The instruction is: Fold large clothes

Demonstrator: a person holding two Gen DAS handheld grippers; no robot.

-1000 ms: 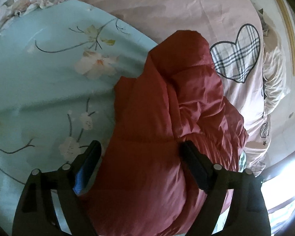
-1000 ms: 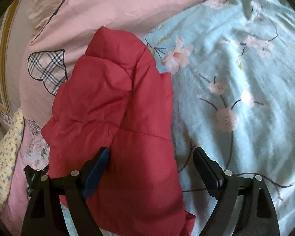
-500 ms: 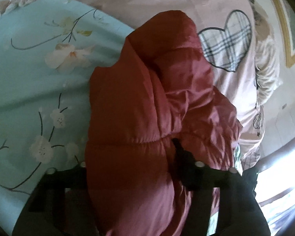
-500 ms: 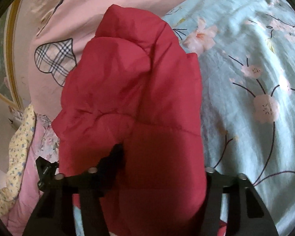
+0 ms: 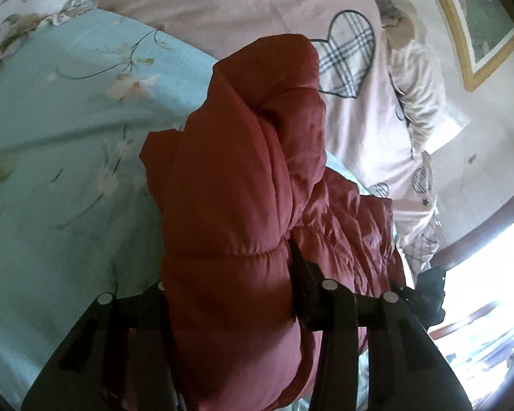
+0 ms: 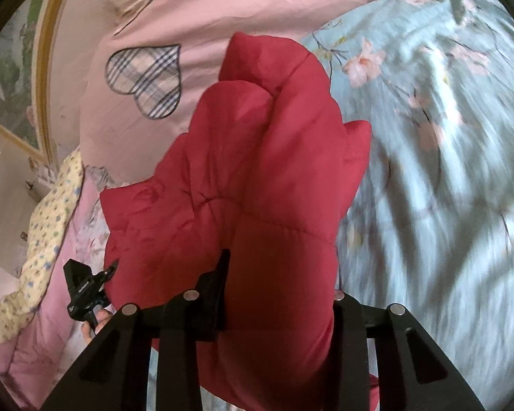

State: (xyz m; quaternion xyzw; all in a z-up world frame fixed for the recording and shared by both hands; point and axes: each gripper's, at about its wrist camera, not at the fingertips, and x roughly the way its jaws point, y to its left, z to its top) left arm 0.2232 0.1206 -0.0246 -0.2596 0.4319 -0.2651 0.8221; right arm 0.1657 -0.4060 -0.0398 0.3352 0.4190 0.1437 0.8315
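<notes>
A puffy red quilted jacket (image 5: 236, 178) hangs bunched over the bed; it also shows in the right wrist view (image 6: 274, 171). My left gripper (image 5: 229, 274) is shut on a thick fold of it, the fabric bulging between the jaws and hiding the left finger. My right gripper (image 6: 277, 274) is shut on another fold of the same jacket, with the right finger hidden behind the cloth. The other gripper (image 6: 85, 287) shows small at the lower left of the right wrist view, and the right one (image 5: 428, 291) at the lower right of the left wrist view.
The bed has a light blue floral sheet (image 5: 51, 137) (image 6: 445, 137). A pink duvet with plaid hearts (image 5: 349, 51) (image 6: 147, 78) lies behind the jacket. A yellow dotted cloth (image 6: 48, 219) lies beside it. A framed picture (image 5: 479, 17) hangs on the wall. A bright window (image 5: 479, 291) is at right.
Both grippers closed from open onto folds of the red jacket and lifted it off the sheet; the jacket now hangs bunched, closer to the cameras.
</notes>
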